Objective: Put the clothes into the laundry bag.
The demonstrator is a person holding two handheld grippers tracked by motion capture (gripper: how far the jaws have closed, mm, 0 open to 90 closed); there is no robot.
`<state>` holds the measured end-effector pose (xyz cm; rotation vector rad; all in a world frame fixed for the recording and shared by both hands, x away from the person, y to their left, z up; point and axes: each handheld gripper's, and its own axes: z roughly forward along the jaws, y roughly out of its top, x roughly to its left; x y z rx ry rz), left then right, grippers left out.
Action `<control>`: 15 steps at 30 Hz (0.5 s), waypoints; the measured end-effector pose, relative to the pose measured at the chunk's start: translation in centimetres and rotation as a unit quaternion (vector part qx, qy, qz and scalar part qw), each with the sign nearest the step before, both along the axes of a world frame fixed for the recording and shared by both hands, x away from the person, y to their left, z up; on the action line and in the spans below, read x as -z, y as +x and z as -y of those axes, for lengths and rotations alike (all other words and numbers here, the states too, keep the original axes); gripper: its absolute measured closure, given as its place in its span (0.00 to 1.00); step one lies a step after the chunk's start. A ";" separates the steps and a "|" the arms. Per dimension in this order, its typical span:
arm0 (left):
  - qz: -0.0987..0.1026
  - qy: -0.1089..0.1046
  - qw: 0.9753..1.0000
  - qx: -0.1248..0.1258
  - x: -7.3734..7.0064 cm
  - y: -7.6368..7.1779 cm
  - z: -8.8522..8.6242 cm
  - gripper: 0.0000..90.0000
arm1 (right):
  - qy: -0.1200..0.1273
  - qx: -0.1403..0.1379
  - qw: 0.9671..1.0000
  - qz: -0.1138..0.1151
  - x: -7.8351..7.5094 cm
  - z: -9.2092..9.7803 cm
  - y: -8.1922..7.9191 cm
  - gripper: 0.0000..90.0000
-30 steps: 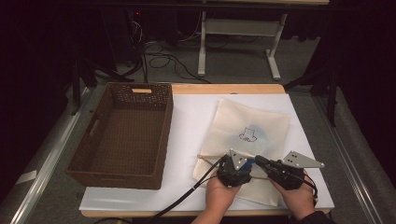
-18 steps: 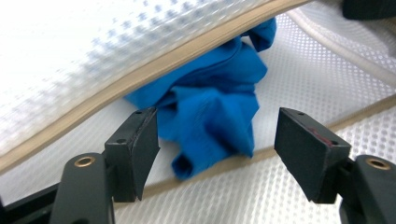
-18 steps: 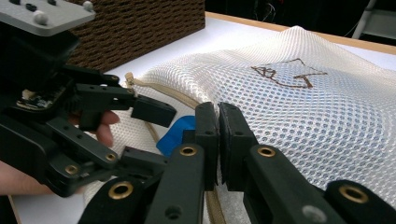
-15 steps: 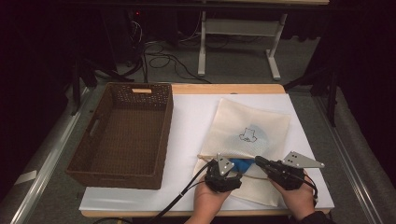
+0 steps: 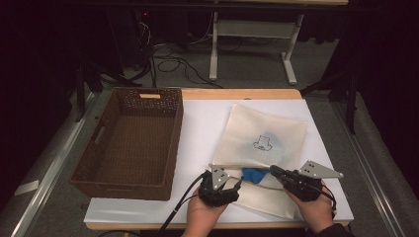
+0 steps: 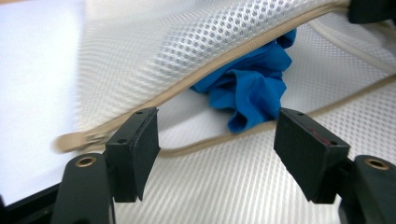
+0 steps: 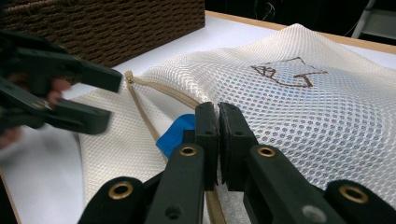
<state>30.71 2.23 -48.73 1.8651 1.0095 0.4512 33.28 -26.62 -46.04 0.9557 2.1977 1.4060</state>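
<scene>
A cream mesh bag (image 5: 262, 133) with a small dark print lies on the white table, its zippered mouth facing the person. A crumpled blue cloth (image 5: 255, 174) sits just inside that mouth. My right gripper (image 5: 272, 170) is shut on the bag's upper zipper edge and holds it lifted, as the right gripper view (image 7: 218, 116) shows. My left gripper (image 5: 236, 183) stands open just left of the mouth, nothing between its jaws. In the left gripper view the blue cloth (image 6: 247, 88) lies beyond the open gripper (image 6: 217, 149), under the raised mesh (image 6: 187, 42).
A brown wicker basket (image 5: 175, 143) stands on the left half of the table, with nothing in it. The white table sheet (image 5: 202, 123) lies bare between basket and bag. The table's front edge runs just under both hands.
My left gripper has drawn back to the left and toward the person, out from the bag's mouth, leaving the blue cloth inside. The right gripper has kept its hold in place.
</scene>
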 end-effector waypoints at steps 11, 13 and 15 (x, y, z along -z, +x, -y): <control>-0.008 -0.009 1.000 -0.011 0.7 -0.8 -2.8 0.38 | -0.003 0.001 1.000 0.002 -0.1 -0.1 -0.2 0.98; -0.008 -0.015 1.000 -0.011 0.6 -0.9 -2.9 0.38 | -0.004 -0.001 1.000 0.005 -0.1 0.0 -0.3 0.98; -0.006 -0.014 1.000 -0.010 0.5 -0.9 -2.9 0.38 | -0.001 0.000 1.000 0.004 -0.2 0.1 -0.4 0.98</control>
